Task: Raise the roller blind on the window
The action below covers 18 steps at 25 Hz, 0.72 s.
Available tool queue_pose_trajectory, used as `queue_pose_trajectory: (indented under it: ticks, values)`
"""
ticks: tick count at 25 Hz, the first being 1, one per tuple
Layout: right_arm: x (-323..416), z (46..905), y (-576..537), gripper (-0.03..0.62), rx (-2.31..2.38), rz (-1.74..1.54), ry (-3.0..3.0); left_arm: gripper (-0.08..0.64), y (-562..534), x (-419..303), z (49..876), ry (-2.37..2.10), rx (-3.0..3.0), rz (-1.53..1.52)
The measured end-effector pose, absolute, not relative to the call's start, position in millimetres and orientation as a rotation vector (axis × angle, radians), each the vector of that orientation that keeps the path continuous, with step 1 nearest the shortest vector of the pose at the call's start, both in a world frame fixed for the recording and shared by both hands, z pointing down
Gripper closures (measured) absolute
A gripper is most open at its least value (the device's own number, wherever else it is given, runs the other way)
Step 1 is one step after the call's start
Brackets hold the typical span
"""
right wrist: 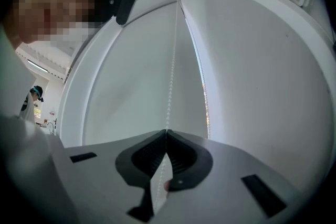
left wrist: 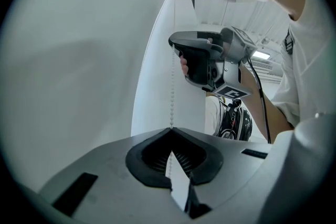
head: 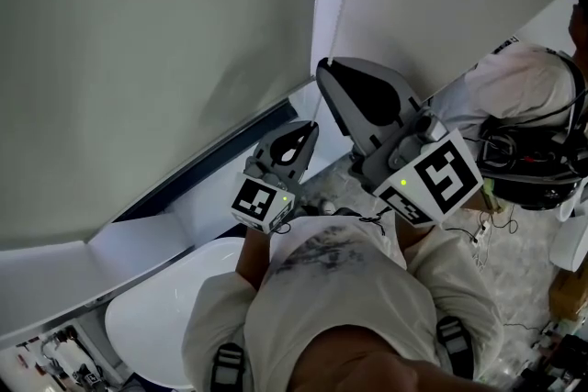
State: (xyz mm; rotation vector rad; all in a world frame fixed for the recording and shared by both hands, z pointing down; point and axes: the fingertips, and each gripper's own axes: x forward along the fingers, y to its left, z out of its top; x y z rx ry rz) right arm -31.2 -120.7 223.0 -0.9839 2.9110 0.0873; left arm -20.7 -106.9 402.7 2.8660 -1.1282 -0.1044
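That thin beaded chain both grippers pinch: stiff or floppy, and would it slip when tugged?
Probably floppy: the bead chain is thin and looks straight only where it seems pulled taut above the left gripper. Likely light, being so fine. Its beads should catch in the shut, ribbed jaws of the right gripper, so slipping seems unlikely.

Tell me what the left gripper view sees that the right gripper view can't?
Only the left gripper view: the right tongs higher up, pinching the chain, and a black helmet-like thing behind them. Only the right gripper view: a bright gap beside the blind, and a far-off person. Both: the blind, and the chain caught in that view's own shut tongs. The left tongs grip it lower down.
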Motion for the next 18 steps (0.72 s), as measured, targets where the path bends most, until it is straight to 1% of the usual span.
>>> queue_pose_trajectory:
  ticks: [5,9,18]
  values:
    - [-31,233,-115,0.531,-1.014,0.148,2.896,0.554,-104,-20,412,-1.133,2.872,-0.103]
    - [-42,250,-109,0.531,-0.997,0.130,2.914,0.554,-100,-27,430,-1.142,2.848,-0.069]
    - [-33,288,-106,0.531,-0.990,0.109,2.925,0.552,-101,-17,469,-1.126,2.801,-0.012]
